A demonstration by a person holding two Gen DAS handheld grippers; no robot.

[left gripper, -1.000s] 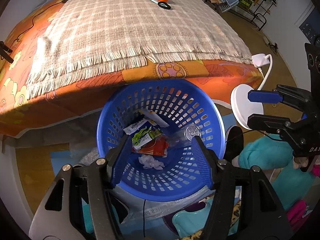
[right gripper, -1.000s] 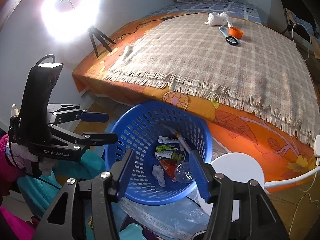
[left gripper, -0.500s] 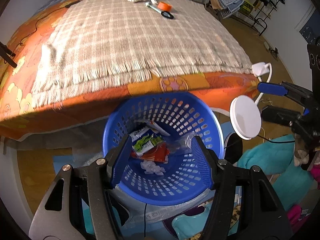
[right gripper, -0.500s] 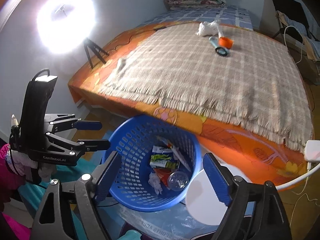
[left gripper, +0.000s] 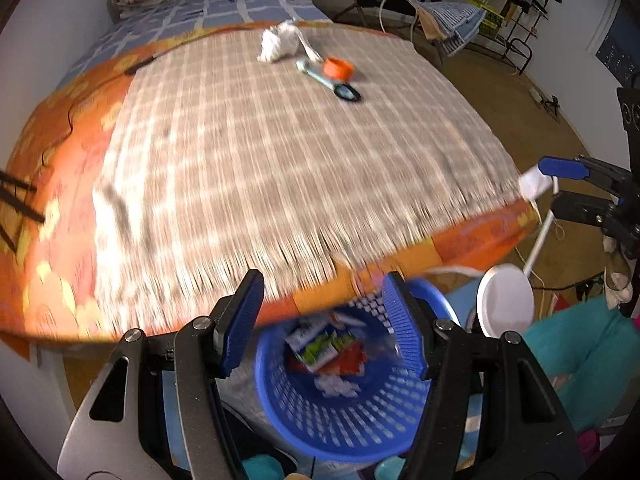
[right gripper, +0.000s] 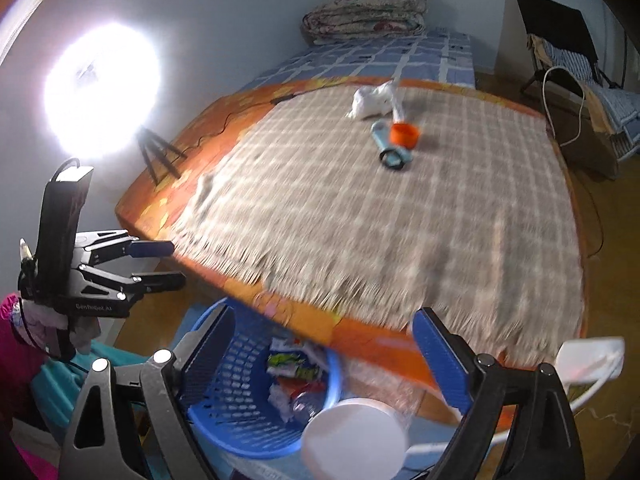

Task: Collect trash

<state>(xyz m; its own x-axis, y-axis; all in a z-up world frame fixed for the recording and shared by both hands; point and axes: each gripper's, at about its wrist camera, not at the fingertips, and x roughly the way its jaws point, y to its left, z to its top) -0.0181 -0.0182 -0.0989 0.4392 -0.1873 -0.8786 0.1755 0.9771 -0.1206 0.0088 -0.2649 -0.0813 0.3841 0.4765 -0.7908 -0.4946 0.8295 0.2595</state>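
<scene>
Left wrist | basket (left gripper: 340, 412) trash (left gripper: 324, 350) between spread fingers (left gripper: 242, 324) | right fingers (right gripper: 438, 354) spread, empty

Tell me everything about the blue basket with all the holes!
The blue basket is round and looks like plastic, with little holes all over its wall. It stands upright on the floor, right at the edge of the bed, partly tucked under the orange cover. Inside lie a green and white wrapper, something red, a crumpled white tissue and a clear cup. Neither claw touches it.
</scene>
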